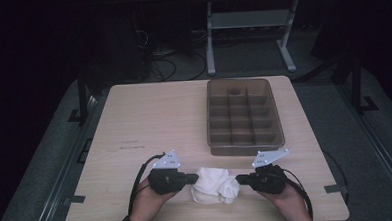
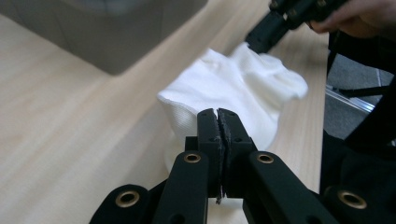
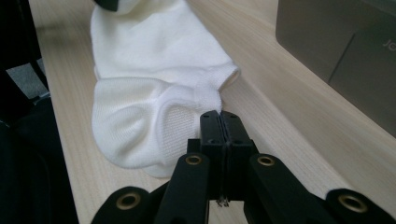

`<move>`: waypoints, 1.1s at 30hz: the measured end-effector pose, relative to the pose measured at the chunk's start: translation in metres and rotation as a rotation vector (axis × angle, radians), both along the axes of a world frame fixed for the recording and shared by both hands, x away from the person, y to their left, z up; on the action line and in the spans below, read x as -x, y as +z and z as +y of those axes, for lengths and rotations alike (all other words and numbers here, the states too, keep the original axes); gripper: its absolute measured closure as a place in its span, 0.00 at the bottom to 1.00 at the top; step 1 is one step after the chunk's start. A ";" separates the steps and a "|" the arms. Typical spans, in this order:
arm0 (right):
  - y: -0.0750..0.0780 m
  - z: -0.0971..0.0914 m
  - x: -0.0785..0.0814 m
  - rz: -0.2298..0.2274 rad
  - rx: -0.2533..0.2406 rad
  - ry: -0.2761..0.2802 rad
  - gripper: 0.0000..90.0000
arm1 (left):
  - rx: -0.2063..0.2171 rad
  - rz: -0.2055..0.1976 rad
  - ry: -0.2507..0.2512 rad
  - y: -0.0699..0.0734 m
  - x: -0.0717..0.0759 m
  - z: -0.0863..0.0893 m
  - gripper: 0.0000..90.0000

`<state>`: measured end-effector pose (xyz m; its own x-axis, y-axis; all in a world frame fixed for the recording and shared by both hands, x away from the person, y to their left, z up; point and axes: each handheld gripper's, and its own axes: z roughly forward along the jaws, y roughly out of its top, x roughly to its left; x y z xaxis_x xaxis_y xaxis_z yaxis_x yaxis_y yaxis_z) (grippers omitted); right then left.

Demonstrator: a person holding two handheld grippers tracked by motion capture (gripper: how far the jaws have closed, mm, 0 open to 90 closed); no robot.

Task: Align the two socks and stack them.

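We hold a white sock (image 1: 216, 185) at the near edge of the tabletop (image 1: 149, 127), between our two grippers. The left gripper (image 1: 197, 178) has its fingers (image 2: 209, 135) pressed together on one end of the sock, the right gripper (image 1: 238, 179) pinches the other end. A brown divided tray (image 1: 243, 148) sits just beyond.
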<state>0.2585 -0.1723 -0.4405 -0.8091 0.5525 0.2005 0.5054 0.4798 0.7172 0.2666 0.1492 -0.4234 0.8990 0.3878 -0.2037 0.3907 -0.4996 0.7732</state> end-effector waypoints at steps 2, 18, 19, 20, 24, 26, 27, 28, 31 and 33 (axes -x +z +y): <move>-0.001 0.000 -0.001 0.009 0.004 0.000 0.99 | -0.015 0.002 -0.006 -0.003 0.003 0.000 0.99; -0.012 0.003 -0.003 0.025 0.029 0.006 0.86 | -0.017 0.008 0.018 -0.008 0.009 0.008 0.82; -0.010 0.001 -0.003 0.016 0.018 0.003 0.86 | -0.012 -0.008 0.020 -0.004 0.009 0.010 0.80; -0.008 0.000 -0.002 0.013 0.007 -0.004 0.85 | -0.006 -0.017 0.025 -0.001 0.011 0.011 0.79; 0.002 -0.001 0.005 0.006 -0.040 -0.008 0.89 | 0.008 -0.052 0.026 0.012 0.013 0.013 0.82; 0.004 0.004 0.009 0.004 -0.056 0.010 0.91 | 0.006 -0.056 0.016 0.014 0.011 0.010 0.89; 0.005 0.008 0.011 0.009 -0.059 0.015 0.93 | 0.004 -0.056 0.010 0.014 0.010 0.009 0.91; 0.005 0.010 0.012 0.008 -0.060 0.020 0.94 | 0.000 -0.055 0.003 0.014 0.009 0.006 0.95; 0.003 0.018 0.014 0.010 -0.056 0.041 0.97 | -0.014 -0.053 -0.021 0.013 0.004 -0.002 1.00; 0.000 0.023 0.015 0.020 -0.045 0.049 0.98 | -0.024 -0.050 -0.034 0.012 0.000 -0.010 1.00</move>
<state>0.2434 -0.1492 -0.4404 -0.8306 0.5023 0.2404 0.4963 0.4718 0.7288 0.2662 0.1395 -0.4119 0.9205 0.3610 -0.1495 0.3345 -0.5305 0.7789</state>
